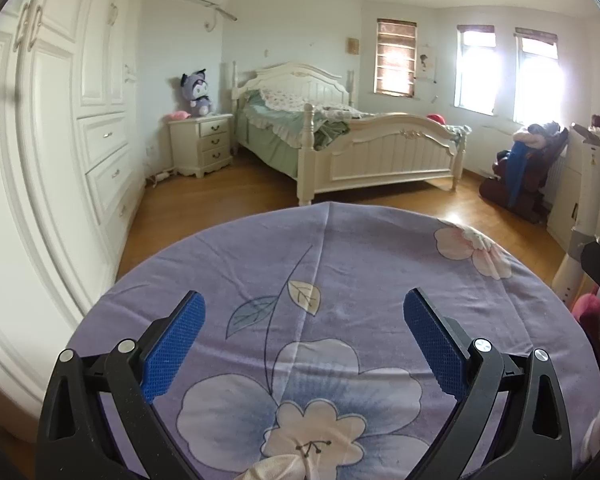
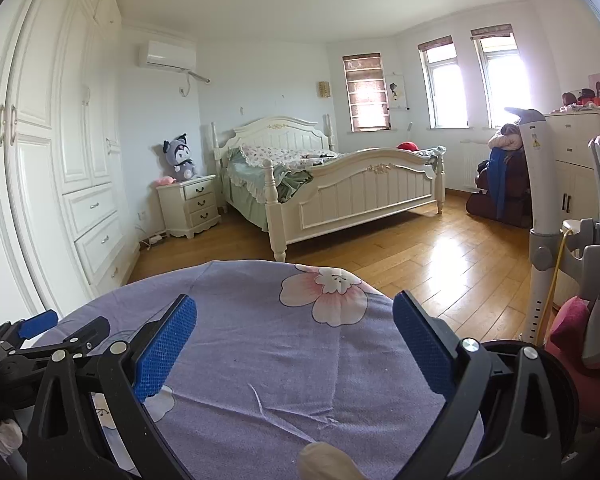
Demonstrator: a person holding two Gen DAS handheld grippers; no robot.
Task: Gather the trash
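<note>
Left wrist view: we see our left tongs spread apart, empty, over the purple floral cloth on the worktop, a pale crumpled scrap at its near edge; right wrist view: right tongs likewise apart, empty, another pale scrap at near edge.

Table with a cloth sits up front, bed behind it across the floor. Nightstand is just left of the bed with a plush toy on top, wardrobe runs along the left wall, windows on the right.
</note>
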